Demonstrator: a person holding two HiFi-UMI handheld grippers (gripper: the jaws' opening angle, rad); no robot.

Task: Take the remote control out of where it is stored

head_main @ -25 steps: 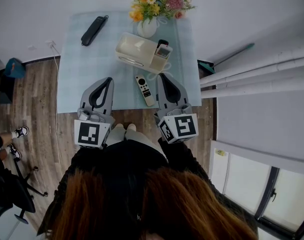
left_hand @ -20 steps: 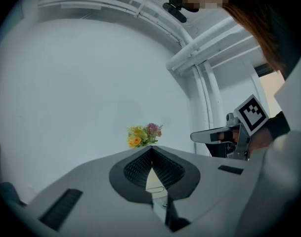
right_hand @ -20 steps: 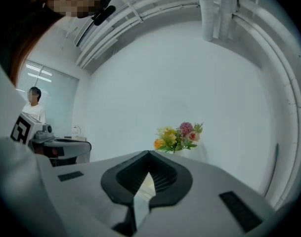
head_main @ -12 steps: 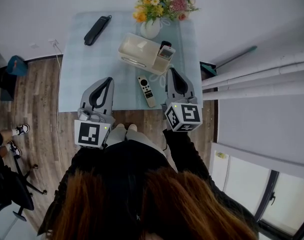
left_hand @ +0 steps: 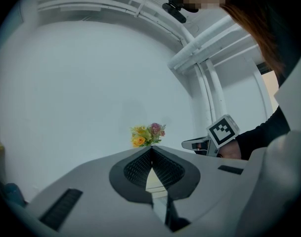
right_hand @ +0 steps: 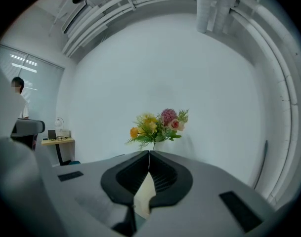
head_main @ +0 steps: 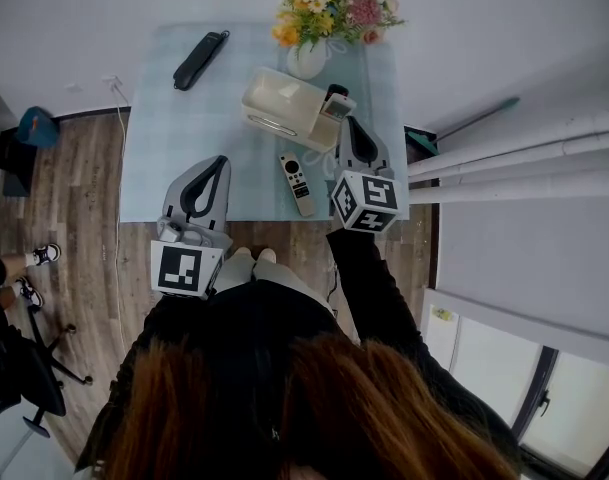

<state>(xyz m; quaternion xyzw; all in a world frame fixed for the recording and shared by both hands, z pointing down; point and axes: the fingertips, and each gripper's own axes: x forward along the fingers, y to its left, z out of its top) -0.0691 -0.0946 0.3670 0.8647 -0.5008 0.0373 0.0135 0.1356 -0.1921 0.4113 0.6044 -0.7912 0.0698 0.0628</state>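
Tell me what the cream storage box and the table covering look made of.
The storage box looks like smooth cream plastic, possibly faux leather: rounded edges and an even, soft sheen. The table covering seems to be a pale blue-green cloth or vinyl sheet, matte with a faint check pattern. Which of the two it is cannot be told from here.

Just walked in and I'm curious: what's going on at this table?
A person stands at a table holding a grasping tool in each hand. The right tool, shut and empty, points at the remotes standing in the end pocket of a cream box. The left tool, also shut, hangs over the table's near edge. A white remote lies between the tools. Nothing is gripped yet.
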